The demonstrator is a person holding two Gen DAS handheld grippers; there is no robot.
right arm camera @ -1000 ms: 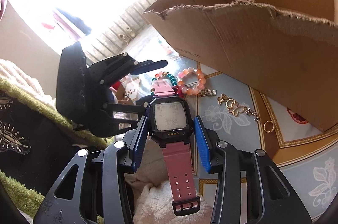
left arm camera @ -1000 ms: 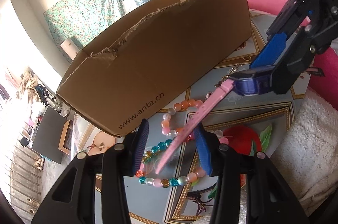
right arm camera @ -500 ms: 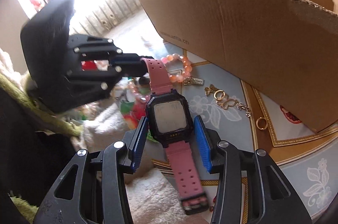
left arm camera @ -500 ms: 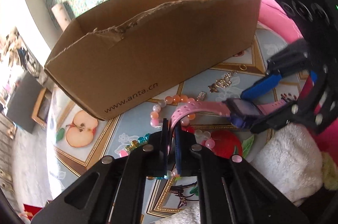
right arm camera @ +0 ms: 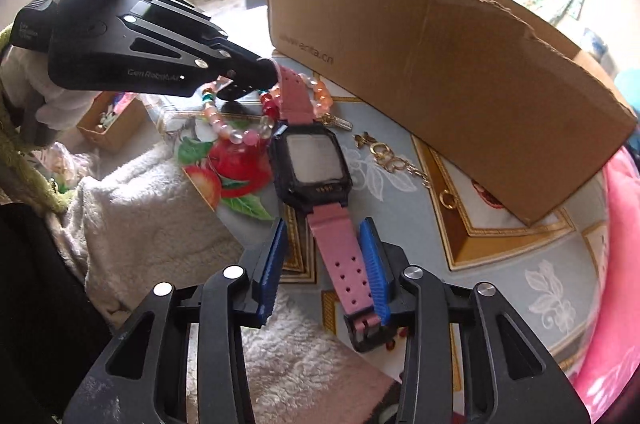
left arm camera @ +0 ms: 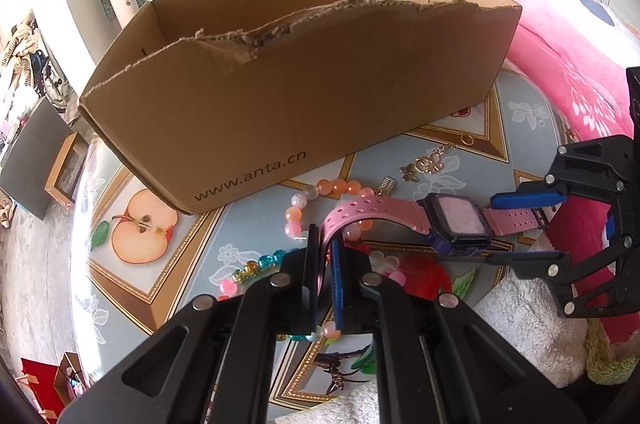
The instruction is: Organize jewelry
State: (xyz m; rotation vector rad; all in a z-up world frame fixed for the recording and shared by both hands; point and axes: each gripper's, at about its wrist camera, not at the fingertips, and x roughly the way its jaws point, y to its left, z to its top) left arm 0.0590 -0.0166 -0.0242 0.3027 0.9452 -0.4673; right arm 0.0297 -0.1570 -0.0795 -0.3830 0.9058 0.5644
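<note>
Fruit-printed tablecloth (left arm camera: pixel 132 236) covers the work surface; behind it, a bed with pink bedding at 2 o'clock in my left view.

Item: cardboard box (left arm camera: pixel 304 96), open top, one rim torn, standing at 12 o'clock in both views. I judge it the place the pieces are meant to go, which is why everything lies just in front of it.

Item: pink watch (right arm camera: pixel 310 164), dark case, face up, stretched between my two tools. My left gripper (left arm camera: pixel 325 266) is pinched tight on the far strap end, which curls up out of the jaws. My right gripper (right arm camera: pixel 326 256) has just been closing in, with the buckle-side strap between its blue pads; the right pad touches the strap edge, the left pad stands clear, so it is not yet clamped. (A hold at both ends would keep the strap from flopping during the lift, I reckon.)

Item: orange bead bracelet (left arm camera: pixel 320 196), on the cloth under the watch strap, near the box.

Item: mixed-colour bead bracelet (left arm camera: pixel 256 268), at 9 o'clock of my left gripper.

Item: gold chain piece (right arm camera: pixel 384 156) and small gold ring (right arm camera: pixel 447 199), at 3 o'clock of the watch, untouched.

Item: white fleece blanket (right arm camera: pixel 140 208), at the table's near edge.
</note>
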